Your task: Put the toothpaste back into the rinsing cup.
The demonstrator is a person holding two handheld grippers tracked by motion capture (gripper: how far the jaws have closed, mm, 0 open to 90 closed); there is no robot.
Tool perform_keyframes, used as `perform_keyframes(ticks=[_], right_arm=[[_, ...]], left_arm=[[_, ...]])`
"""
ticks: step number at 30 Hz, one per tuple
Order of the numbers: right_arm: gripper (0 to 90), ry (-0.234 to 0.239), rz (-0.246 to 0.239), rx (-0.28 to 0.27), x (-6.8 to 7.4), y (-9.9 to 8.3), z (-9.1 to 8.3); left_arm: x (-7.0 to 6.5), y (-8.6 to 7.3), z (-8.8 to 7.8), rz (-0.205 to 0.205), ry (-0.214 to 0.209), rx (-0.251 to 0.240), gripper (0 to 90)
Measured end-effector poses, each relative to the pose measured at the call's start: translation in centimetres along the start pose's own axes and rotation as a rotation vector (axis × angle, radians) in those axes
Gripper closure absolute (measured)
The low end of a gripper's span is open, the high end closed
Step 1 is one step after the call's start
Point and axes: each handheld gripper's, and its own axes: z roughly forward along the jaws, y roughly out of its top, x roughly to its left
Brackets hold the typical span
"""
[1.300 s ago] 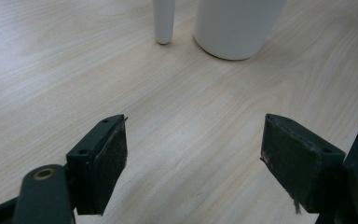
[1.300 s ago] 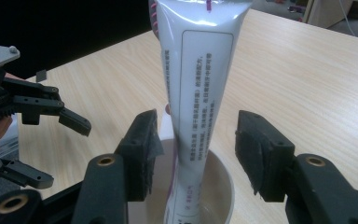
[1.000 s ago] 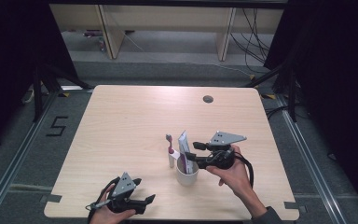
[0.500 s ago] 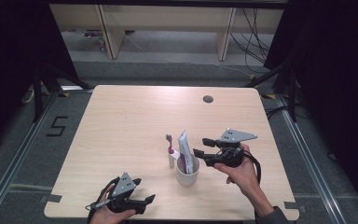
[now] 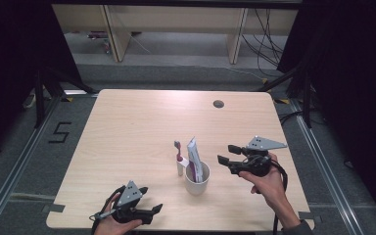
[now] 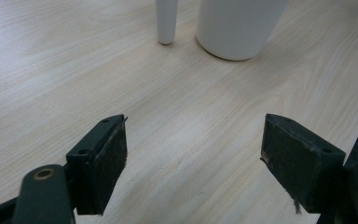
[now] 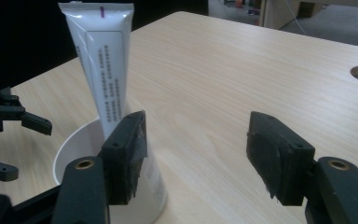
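Where the cup (image 5: 197, 179) stands, toothpaste tube (image 5: 194, 155) left of right tongs (image 5: 228, 155).

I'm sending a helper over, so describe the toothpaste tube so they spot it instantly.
On the wooden table, find the white cup near the front edge. The toothpaste tube stands inside it, flat end up. Unlike the red-headed toothbrush outside the cup, it is broad and white.

We note a pale wood-grain table (image 5: 142, 127), smooth, faintly sheened. The cup (image 5: 197, 177) looks matt white ceramic or plastic. The toothpaste tube (image 7: 106, 70) is glossy plastic. Matt black rubbery fingers (image 6: 109, 158).
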Motion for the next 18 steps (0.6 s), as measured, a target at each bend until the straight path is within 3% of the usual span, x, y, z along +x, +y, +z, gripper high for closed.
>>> perform_keyframes(ticks=[7, 8, 9, 15, 18], right_arm=[[36.9, -0.027, 0.019, 0.001, -0.8, -0.6, -1.1], [36.6, -0.022, 0.043, 0.012, -0.8, -0.8, -1.2], [36.3, -0.033, 0.021, 0.005, -1.0, -0.9, -1.2], [32.2, -0.039, 0.055, 0.016, -1.4, -1.5, -1.6], [29.8, -0.057, 0.042, 0.031, -1.7, -1.7, -1.9]], left_arm=[[0.1, 0.0, -0.1, 0.005, 0.000, 0.003, 22.2], [0.1, 0.0, -0.1, 0.007, 0.000, 0.005, 22.2], [0.1, 0.0, -0.1, 0.006, 0.000, 0.005, 22.2], [0.2, 0.1, -0.2, 0.014, 0.001, 0.006, 22.2], [0.2, 0.0, -0.1, 0.013, -0.001, 0.007, 22.1]])
